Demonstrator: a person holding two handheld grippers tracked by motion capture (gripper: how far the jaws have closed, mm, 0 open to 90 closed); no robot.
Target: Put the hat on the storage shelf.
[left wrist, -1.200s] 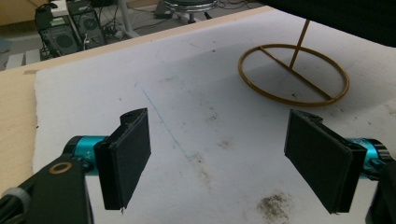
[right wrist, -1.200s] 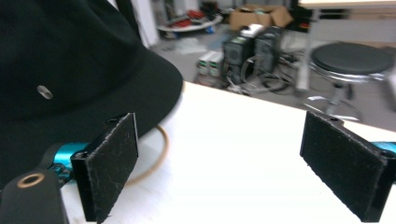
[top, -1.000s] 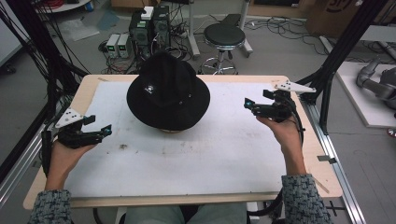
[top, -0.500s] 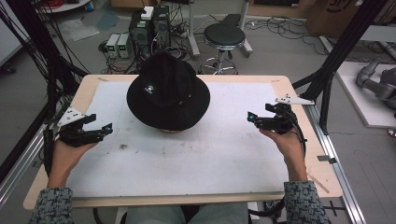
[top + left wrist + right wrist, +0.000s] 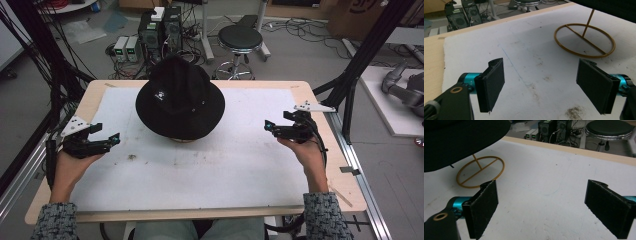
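left gripper [image 5: 102,142]: jaws spread wide, nothing between them, low over the white mat [image 5: 210,165] at the table's 9 o'clock, aimed toward the hat.
right gripper [image 5: 277,129]: jaws apart too, empty, at the table's 3 o'clock, aimed inward.
hat [image 5: 180,97]: black, brimmed, perched on a stand at the table's 12 o'clock, between the two grippers and well apart from both.
stand [image 5: 584,40]: thin gold wire, ring base flat on mat, single stem going up under the brim.
risk 1: stand looks light and top-heavy; one-sided push on the brim would likely tip it or skid the ring.
risk 2: brim looks soft; pinching at the edge alone could fold it and slip out.
risk 3: low approach could snag a jaw on the ring or stem.
view gap: high view gives whole hat and both grippers' spacing, stand mostly hidden under brim; gripper views show ring and stem [image 5: 481,171] clearly, hat just a dark brim edge [image 5: 461,137] at top.
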